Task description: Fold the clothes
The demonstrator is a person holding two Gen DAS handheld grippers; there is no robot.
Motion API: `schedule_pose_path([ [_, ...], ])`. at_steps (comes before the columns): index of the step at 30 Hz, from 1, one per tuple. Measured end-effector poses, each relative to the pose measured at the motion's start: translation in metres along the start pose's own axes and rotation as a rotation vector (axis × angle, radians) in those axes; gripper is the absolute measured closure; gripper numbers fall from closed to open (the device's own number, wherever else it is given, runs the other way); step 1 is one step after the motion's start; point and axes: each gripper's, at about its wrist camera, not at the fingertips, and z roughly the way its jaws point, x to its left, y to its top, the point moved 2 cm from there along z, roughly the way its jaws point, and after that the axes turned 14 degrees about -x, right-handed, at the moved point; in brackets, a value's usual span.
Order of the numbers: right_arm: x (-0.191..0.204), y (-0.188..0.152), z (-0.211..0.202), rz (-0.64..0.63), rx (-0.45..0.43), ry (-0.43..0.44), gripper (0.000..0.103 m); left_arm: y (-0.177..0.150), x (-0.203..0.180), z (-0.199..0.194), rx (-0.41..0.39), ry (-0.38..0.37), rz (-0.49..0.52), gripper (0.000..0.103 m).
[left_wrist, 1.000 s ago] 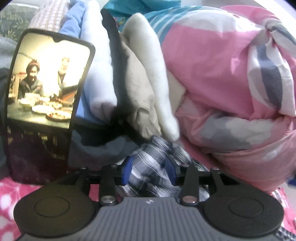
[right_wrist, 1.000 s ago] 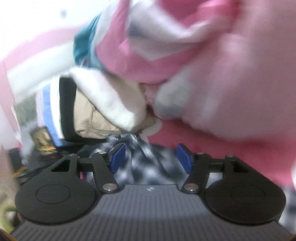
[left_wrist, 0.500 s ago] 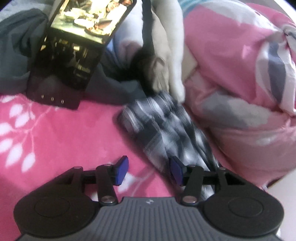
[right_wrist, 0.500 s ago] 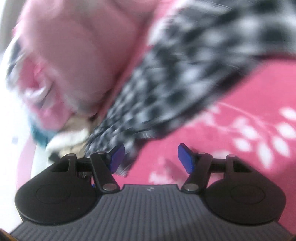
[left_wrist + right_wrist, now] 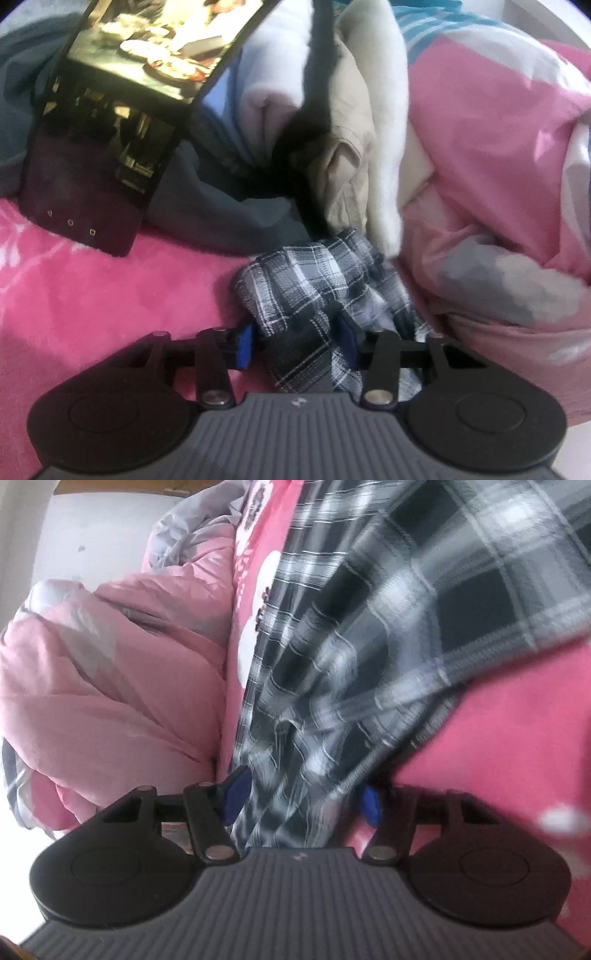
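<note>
The checked cloth (image 5: pixel 314 291) is lying bunched on the pink bed cover (image 5: pixel 92 295), right beside the big pink quilt (image 5: pixel 498 184) and just in front of a pile of other clothes (image 5: pixel 347 140).

A thick fold of the cloth is seen between the blue pads of the left tool (image 5: pixel 297 341), and the jaws are closing on it. The pads seem to be touching the cloth, so it is judged to be gripped there. In the right view, the cloth (image 5: pixel 369 646) runs between the pads of the right tool (image 5: pixel 303 797), and those jaws are closing too. A gap is still seen beside the right pad, so this end is likely not pinched yet.

Things could go wrong here. If only a thin edge is caught, the cloth could slip out when it is lifted. Too many layers may be grabbed at once, so the cloth could stay bunched and not be spread flat. The quilt might be pinched by mistake, since it lies so close. The phone (image 5: pixel 122 122) propped near the pile could be knocked over if the cloth is swung that way.
</note>
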Motion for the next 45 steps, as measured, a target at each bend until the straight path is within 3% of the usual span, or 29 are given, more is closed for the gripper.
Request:
schedule_pose_path([
  [3, 0.006, 0.000, 0.008, -0.048, -0.012, 0.010, 0.047, -0.004, -0.004, 0.000, -0.021, 0.024, 0.023, 0.065],
  [7, 0.003, 0.012, 0.018, -0.062, -0.028, 0.017, 0.057, -0.004, -0.006, 0.002, -0.031, 0.048, 0.024, 0.069],
  [9, 0.001, 0.015, 0.022, -0.066, -0.038, 0.016, 0.067, -0.005, -0.008, 0.002, -0.040, 0.062, 0.027, 0.074],
  [10, 0.000, 0.016, 0.023, -0.081, -0.042, 0.019, 0.076, -0.005, -0.010, 0.001, -0.045, 0.072, 0.037, 0.079],
  [11, -0.001, 0.017, 0.024, -0.094, -0.047, 0.022, 0.093, -0.005, -0.012, 0.000, -0.050, 0.081, 0.046, 0.083],
  [13, -0.009, 0.018, 0.022, -0.096, -0.052, 0.048, 0.099, -0.005, -0.017, -0.002, -0.061, 0.101, 0.064, 0.086],
  [21, -0.007, 0.024, 0.005, -0.083, -0.075, 0.117, 0.100, 0.010, -0.024, -0.026, -0.079, 0.105, 0.060, 0.089],
  [29, -0.012, 0.033, -0.028, -0.051, -0.061, 0.153, 0.100, 0.014, -0.010, -0.074, -0.065, 0.093, 0.058, 0.089],
  [38, -0.031, 0.033, -0.078, -0.012, -0.009, 0.144, 0.100, 0.016, 0.031, -0.145, -0.053, 0.103, 0.081, 0.089],
  [45, -0.024, 0.024, -0.117, 0.026, 0.080, 0.179, 0.100, 0.038, 0.066, -0.187, -0.046, 0.130, 0.056, 0.089],
])
